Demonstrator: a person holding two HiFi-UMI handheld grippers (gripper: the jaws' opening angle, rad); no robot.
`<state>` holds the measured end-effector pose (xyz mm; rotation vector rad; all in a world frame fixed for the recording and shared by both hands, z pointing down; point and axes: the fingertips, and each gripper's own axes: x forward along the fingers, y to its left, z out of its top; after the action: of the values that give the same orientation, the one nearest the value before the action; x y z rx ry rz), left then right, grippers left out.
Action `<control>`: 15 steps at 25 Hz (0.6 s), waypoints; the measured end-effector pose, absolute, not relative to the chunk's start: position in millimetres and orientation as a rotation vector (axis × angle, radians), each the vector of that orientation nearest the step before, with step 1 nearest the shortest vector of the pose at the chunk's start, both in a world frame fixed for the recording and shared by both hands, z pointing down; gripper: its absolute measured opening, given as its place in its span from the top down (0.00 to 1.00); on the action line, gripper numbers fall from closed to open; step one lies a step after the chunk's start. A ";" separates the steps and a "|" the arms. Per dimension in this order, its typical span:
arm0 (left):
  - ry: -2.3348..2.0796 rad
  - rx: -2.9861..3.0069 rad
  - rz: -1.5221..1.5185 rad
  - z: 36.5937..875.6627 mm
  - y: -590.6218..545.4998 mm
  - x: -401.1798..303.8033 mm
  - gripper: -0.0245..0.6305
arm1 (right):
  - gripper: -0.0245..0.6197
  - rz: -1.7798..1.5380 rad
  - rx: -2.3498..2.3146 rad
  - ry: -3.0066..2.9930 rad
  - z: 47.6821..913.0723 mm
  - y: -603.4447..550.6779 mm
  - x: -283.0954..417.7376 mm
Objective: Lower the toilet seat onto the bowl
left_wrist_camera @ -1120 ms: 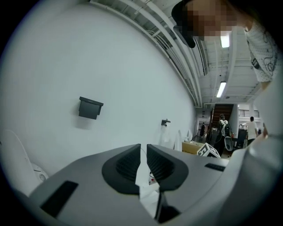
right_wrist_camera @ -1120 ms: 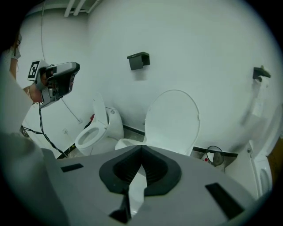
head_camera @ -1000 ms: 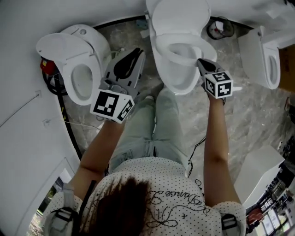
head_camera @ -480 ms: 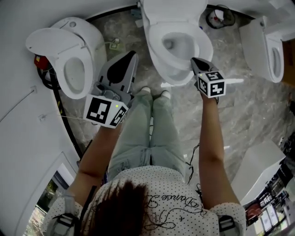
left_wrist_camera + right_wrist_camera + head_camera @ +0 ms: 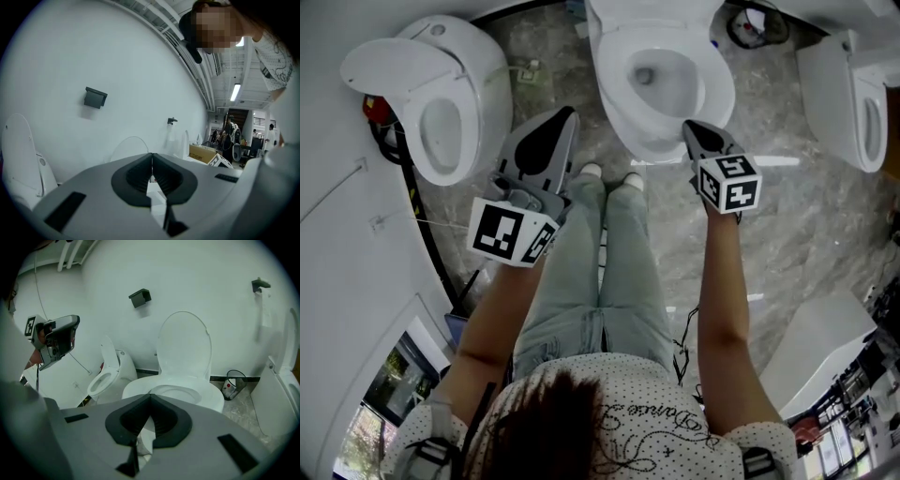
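Observation:
The middle toilet (image 5: pixel 661 89) stands at the top centre of the head view. In the right gripper view its seat (image 5: pixel 199 391) lies flat on the bowl and its lid (image 5: pixel 183 345) stands upright against the wall. My right gripper (image 5: pixel 687 125) is shut and empty, its tip at the front right of the rim. In its own view the right gripper (image 5: pixel 150 397) points down at the bowl's front. My left gripper (image 5: pixel 570 112) is shut and empty, left of the bowl above the floor. The left gripper (image 5: pixel 151 157) faces the white wall in its own view.
A second toilet (image 5: pixel 431 103) with a raised lid stands at the left and a third toilet (image 5: pixel 853 94) at the right. A small waste bin (image 5: pixel 757 23) sits by the wall. The person's feet (image 5: pixel 609 176) are just before the middle bowl. A dark wall fitting (image 5: pixel 95 97) hangs on the wall.
Both grippers have sunk and drawn back from the middle toilet toward the person. The right one has gone from the seat's right side to the bowl's front rim.

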<state>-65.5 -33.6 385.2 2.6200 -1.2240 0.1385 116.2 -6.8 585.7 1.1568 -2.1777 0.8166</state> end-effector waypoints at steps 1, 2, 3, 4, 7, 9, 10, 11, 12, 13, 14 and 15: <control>-1.239 2.621 0.138 387.8 -32.9 -65.9 0.95 | 0.95 0.817 1.157 -2.180 587.2 -3.8 116.5; -1.250 2.620 0.139 391.4 -32.3 -66.0 0.95 | 0.95 0.815 1.157 -2.182 589.0 -1.3 116.6; -1.253 2.619 0.140 396.3 -31.8 -65.6 0.96 | 0.95 0.812 1.159 -2.184 591.2 0.8 116.7; -1.250 2.616 0.142 402.3 -31.4 -64.4 0.95 | 0.95 0.808 1.161 -2.187 593.6 2.4 116.8; -1.239 2.605 0.159 421.2 -30.0 -60.2 0.96 | 0.95 0.801 1.176 -2.198 599.5 6.4 117.5; -1.236 2.598 0.174 432.5 -28.0 -58.2 0.96 | 0.95 0.806 1.189 -2.201 602.2 10.4 117.9; -1.232 2.594 0.180 438.3 -26.5 -57.1 0.96 | 0.95 0.810 1.195 -2.202 604.0 12.7 118.1; -1.226 2.591 0.187 444.4 -24.9 -56.0 0.96 | 0.95 0.815 1.200 -2.201 606.1 15.0 118.3; -1.220 2.588 0.195 450.5 -23.4 -55.1 0.95 | 0.95 0.820 1.206 -2.201 608.4 17.3 118.3; -1.214 2.585 0.204 456.5 -22.0 -54.4 0.96 | 0.95 0.824 1.211 -2.202 610.8 19.4 118.1; -1.207 2.583 0.212 462.1 -20.7 -53.9 0.95 | 0.95 0.828 1.217 -2.202 613.1 21.6 117.7; -1.200 2.581 0.218 467.6 -19.4 -53.5 0.96 | 0.95 0.831 1.224 -2.202 615.4 23.9 117.3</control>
<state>-53.5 -19.4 467.6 2.5814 -1.1999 0.2184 117.3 23.9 615.4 1.2239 -2.2020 0.8308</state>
